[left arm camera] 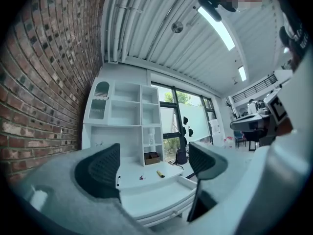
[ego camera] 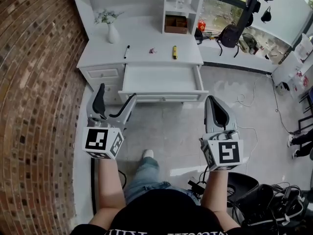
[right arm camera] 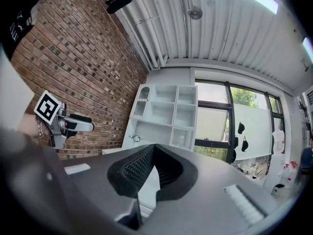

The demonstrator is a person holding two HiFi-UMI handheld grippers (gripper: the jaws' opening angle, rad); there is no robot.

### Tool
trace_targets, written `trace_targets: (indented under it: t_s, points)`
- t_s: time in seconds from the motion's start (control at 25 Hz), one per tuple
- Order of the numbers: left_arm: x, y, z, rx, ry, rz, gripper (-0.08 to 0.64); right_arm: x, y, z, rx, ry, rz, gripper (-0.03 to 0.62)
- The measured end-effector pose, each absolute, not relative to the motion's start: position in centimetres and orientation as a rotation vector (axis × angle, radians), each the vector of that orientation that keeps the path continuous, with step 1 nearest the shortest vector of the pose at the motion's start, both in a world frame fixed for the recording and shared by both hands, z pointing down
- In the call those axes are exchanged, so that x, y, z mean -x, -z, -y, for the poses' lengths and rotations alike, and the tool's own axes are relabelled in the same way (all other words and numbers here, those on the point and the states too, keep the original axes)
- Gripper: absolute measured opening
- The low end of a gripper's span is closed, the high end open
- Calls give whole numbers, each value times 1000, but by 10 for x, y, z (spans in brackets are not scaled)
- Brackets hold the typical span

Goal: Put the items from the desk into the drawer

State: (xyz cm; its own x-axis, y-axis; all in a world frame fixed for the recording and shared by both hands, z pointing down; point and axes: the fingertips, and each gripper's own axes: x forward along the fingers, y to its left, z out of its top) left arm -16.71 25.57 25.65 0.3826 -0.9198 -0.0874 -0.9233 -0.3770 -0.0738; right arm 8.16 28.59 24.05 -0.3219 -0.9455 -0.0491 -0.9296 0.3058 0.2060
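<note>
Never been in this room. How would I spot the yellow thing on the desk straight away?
Beside the brick wall stands a white desk with its drawer pulled open. On the desktop above the drawer's right end, below the brown box, lies a short yellow item. It is the only yellow thing there: the pen is thin and dark, the scrap tiny and pink.

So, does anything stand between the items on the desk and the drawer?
Nothing visible does: the black marker, pink item and yellow item lie just behind the open drawer, whose inside looks bare.
</note>
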Motion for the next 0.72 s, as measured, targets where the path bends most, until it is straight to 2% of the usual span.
trace_targets:
  t_s: [0.44, 0.72]
  points:
    - [205, -264, -108, 2570, -56, -1670, 445, -49, -239, -149, -1814, 303, 2404, 6]
    - [214, -269, -52, 2588, -62, -1627, 445, -33, -249, -101, -1810, 299, 2346, 6]
